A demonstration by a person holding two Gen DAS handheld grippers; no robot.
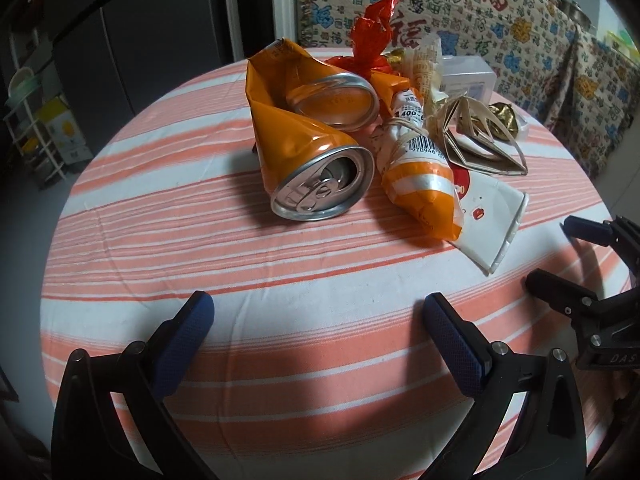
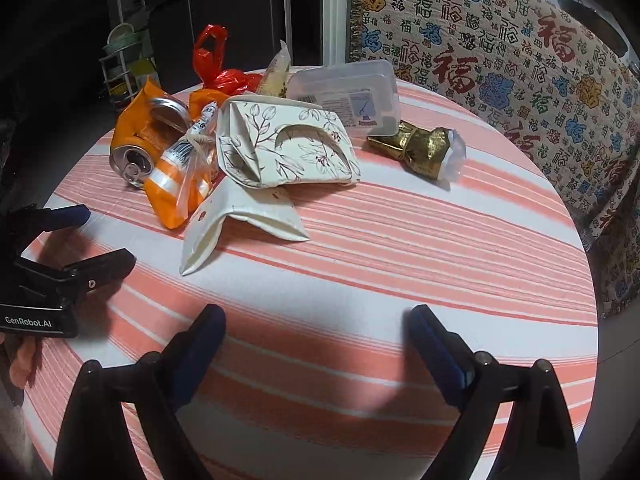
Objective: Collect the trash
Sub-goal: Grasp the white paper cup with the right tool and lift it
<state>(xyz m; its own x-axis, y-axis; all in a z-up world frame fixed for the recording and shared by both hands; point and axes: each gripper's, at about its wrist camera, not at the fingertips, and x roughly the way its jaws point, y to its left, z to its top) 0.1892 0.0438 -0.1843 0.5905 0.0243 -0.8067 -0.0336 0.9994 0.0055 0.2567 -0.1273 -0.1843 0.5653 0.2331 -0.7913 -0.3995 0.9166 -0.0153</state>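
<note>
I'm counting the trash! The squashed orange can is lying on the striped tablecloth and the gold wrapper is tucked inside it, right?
Not quite. The gold wrapper lies by itself on the striped tablecloth, far from the squashed orange can. The right wrist view shows it.

- The striped tablecloth (image 1: 280, 280) lay bare across the whole near half of the round table, so both grippers had open room to come forward.
- The left gripper (image 1: 318, 322) and the right gripper (image 2: 318, 330) stood wide open side by side over that bare strip, close to each other but apart.
- The crushed orange can (image 1: 316, 172) fronted the trash heap on the left, touching the orange-and-white wrapper (image 1: 424, 188).
- The flattened white carton (image 2: 240, 220) jutted nearest, under the floral paper box (image 2: 280, 148).
- The gold foil wrapper (image 2: 420, 148) lay apart, with free cloth on its near and right sides.
- The clear plastic box (image 2: 348, 88) and red plastic bag (image 2: 212, 60) blocked the far edge.
</note>
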